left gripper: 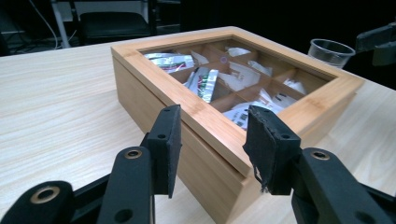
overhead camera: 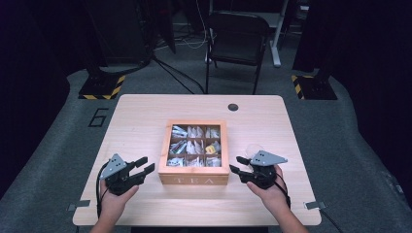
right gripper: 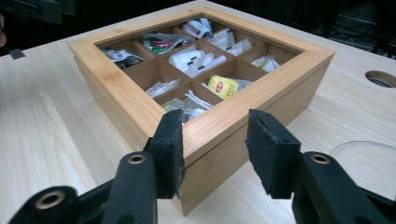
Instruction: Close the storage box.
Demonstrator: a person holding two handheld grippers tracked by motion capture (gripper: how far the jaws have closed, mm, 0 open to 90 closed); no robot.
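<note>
Tea box [overhead camera: 194, 177] sits mid tabletop [overhead camera: 145, 111], lid down. My left tool [overhead camera: 144, 167] and right tool [overhead camera: 237, 166] flank its near corners, both released, jaws parted, gripping nothing. Plastic cup [left gripper: 330, 50] beyond right tool.

Left tool [overhead camera: 145, 166] and right tool [overhead camera: 236, 165]: black bodies, each topped by a grey three-cornered plate; black cables trail back. Jaws carry black foam pads [left gripper: 261, 140], frayed at edges, with brass-ringed pivot holes.
</note>
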